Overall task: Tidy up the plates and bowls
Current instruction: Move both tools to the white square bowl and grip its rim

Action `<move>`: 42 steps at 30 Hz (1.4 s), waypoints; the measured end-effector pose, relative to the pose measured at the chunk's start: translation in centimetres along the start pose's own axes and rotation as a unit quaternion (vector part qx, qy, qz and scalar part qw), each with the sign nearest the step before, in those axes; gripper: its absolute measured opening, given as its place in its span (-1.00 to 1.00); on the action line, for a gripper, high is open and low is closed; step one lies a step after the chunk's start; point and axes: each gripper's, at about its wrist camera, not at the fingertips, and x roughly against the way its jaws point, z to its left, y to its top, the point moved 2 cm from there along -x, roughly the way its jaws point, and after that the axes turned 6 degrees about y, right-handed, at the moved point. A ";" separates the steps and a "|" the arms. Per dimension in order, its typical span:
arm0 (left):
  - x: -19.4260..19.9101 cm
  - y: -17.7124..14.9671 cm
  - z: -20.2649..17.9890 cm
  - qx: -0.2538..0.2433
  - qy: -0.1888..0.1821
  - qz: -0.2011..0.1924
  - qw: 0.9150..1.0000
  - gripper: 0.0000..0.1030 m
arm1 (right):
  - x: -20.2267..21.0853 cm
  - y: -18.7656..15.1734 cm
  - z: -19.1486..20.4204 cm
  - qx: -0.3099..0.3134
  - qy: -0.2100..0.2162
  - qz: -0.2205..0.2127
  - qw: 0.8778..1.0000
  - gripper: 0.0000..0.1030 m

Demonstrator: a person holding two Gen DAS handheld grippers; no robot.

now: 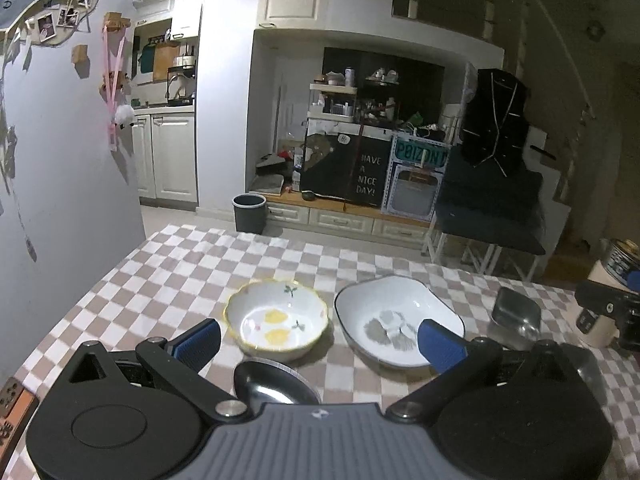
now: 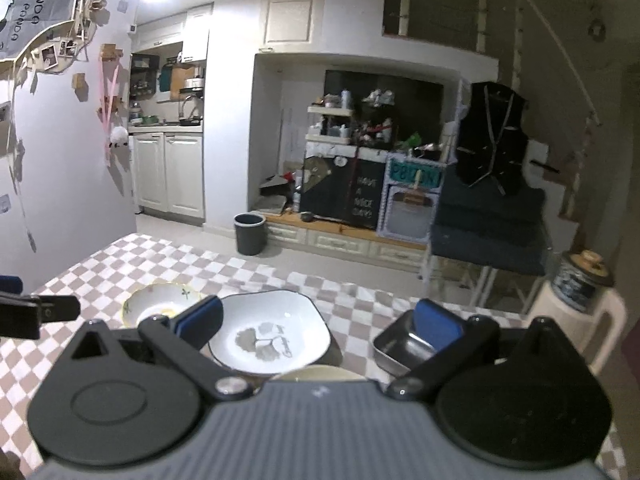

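Left wrist view: I hold the left gripper (image 1: 320,340) low over the checkered tablecloth (image 1: 180,264), its blue-padded fingers (image 1: 200,342) spread wide and gripping nothing. My landmark is the lemon bowl (image 1: 278,318), a scalloped, yellow-rimmed dish standing just ahead between the fingers. Just to its right, not touching, sits the white bowl (image 1: 396,320) with a dark rim and grey print, partly behind the right finger. Nearer me than the lemon bowl, a round steel bowl (image 1: 276,384) peeks out from under the gripper body. Well right of the lemon bowl, beyond the white bowl, rests a square steel dish (image 1: 516,316), and the right gripper (image 1: 608,312) pokes in at the frame edge.

Right wrist view: I hold the right gripper (image 2: 320,324) equally wide apart, empty. The lemon bowl (image 2: 160,304) lies ahead-left, half hidden by the left finger; the white bowl (image 2: 272,332) sits just right of it, between the fingers. The square steel dish (image 2: 404,348) lies further right, behind the right finger. A pale rim (image 2: 320,372) shows nearest me; I cannot tell what it belongs to.
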 end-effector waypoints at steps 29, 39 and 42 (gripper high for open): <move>-15.8 -1.1 -1.9 0.135 -0.055 0.103 0.984 1.00 | -21.2 0.5 -4.4 -0.030 0.049 0.135 0.989 0.24; -17.8 -2.5 -1.0 0.200 -0.139 0.137 0.960 1.00 | -28.1 -1.0 -2.6 -0.001 0.047 0.220 0.974 -0.22; -18.0 -2.7 -1.2 0.206 -0.157 0.144 0.955 0.98 | -29.9 -1.7 -3.4 -0.007 0.034 0.232 0.972 -0.69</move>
